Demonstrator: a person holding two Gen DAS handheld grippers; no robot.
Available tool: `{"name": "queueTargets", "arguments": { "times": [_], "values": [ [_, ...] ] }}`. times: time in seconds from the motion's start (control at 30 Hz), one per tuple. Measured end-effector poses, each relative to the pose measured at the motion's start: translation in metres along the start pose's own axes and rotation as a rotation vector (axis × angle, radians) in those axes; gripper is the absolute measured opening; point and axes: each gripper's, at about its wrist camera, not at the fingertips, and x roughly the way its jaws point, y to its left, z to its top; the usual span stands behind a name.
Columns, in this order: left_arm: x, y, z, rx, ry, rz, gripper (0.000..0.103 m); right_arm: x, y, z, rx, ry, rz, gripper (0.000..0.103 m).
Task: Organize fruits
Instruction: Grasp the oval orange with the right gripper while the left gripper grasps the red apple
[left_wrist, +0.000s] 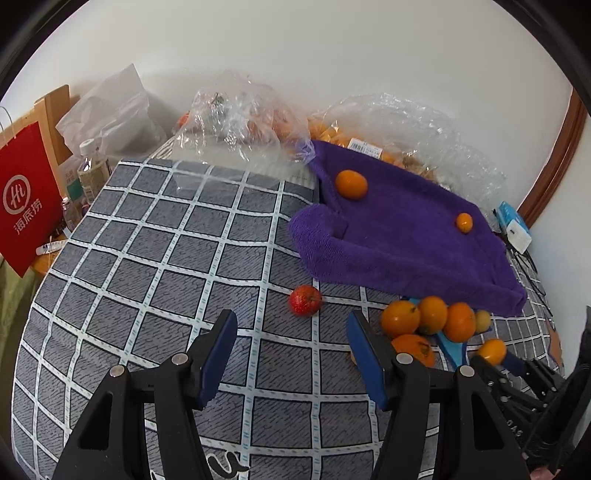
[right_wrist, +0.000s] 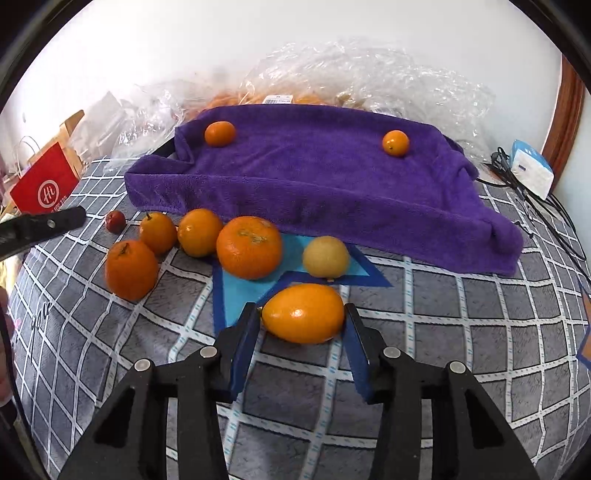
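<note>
So my right gripper (right_wrist: 302, 325) has its pads pinching an oval orange fruit (right_wrist: 303, 313) on the checked bedspread (right_wrist: 461, 332); left gripper (left_wrist: 291, 350) gapes over nothing. Behind, loose oranges (right_wrist: 249, 246) by the purple towel (right_wrist: 314, 177).

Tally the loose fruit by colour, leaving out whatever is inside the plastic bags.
Orange fruits: 7, with 2 on the purple towel, 4 clustered on the checked cloth, and 1 oval one between the right gripper fingers.
Yellow fruit: 1
Red fruit: 1
Total: 9
</note>
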Motion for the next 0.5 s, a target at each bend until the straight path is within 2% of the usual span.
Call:
{"name": "queueTargets", "arguments": {
  "times": [0.17, 0.27, 0.33, 0.47, 0.5],
  "values": [
    [0.018, -0.007, 0.005, 0.036, 0.032, 0.045, 0.059, -0.01, -0.028, -0.003, 0.022, -0.023, -0.064, 0.045],
    [0.028, -0.011, 0.007, 0.04, 0.045, 0.023, 0.058, -0.008, -0.043, -0.003, 0.044, -0.031, -0.076, 0.045],
    [0.035, -0.013, 0.006, 0.043, 0.043, 0.025, 0.05, -0.005, -0.051, -0.005, 0.067, -0.03, -0.072, 0.045],
    [0.04, -0.011, 0.005, 0.03, 0.014, 0.027, 0.039, -0.006, -0.054, -0.005, 0.079, -0.04, -0.043, 0.045],
    [0.04, -0.011, 0.005, 0.031, 0.005, 0.03, 0.034, -0.005, -0.053, -0.005, 0.071, -0.035, -0.042, 0.045]
  ]
}}
